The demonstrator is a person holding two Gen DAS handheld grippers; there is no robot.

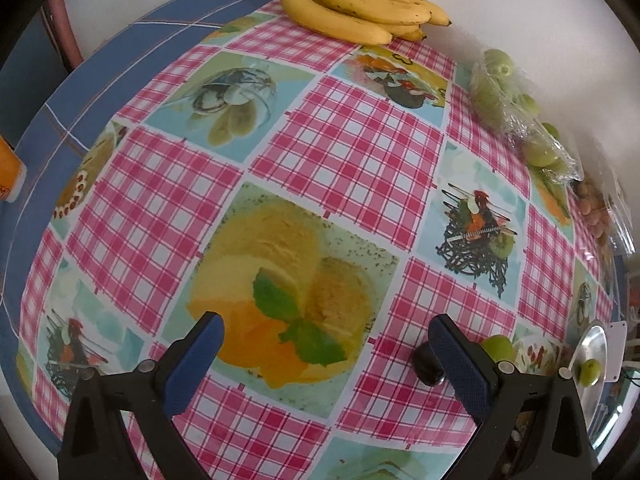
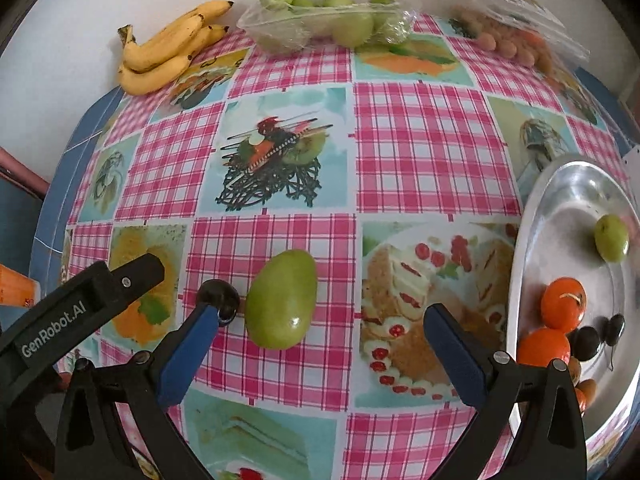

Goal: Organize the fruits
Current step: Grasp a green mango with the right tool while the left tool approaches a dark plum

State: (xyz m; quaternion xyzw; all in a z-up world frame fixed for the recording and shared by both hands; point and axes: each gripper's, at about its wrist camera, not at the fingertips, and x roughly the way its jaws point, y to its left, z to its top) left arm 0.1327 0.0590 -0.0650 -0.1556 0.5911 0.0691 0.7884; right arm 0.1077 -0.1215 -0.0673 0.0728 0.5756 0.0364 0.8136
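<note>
A large green mango-shaped fruit (image 2: 282, 300) lies on the checked tablecloth between the fingers of my open right gripper (image 2: 320, 332), nearer the left finger and not touched. A dark plum (image 2: 219, 298) sits at that left fingertip. In the left wrist view the same plum (image 1: 428, 364) rests against the right finger of my open, empty left gripper (image 1: 324, 344), and the green fruit (image 1: 496, 348) peeks out behind that finger. A metal plate (image 2: 560, 216) on the right holds a small green fruit (image 2: 611, 238), two oranges (image 2: 563, 304) and dark plums (image 2: 588, 342).
Along the wall at the back lie a bunch of bananas (image 2: 168, 52), a clear bag of green fruits (image 2: 324, 24) and a bag of brownish fruits (image 2: 504, 40). An orange carton (image 1: 8, 176) stands at the left. The blue table edge (image 1: 60, 112) curves round the left side.
</note>
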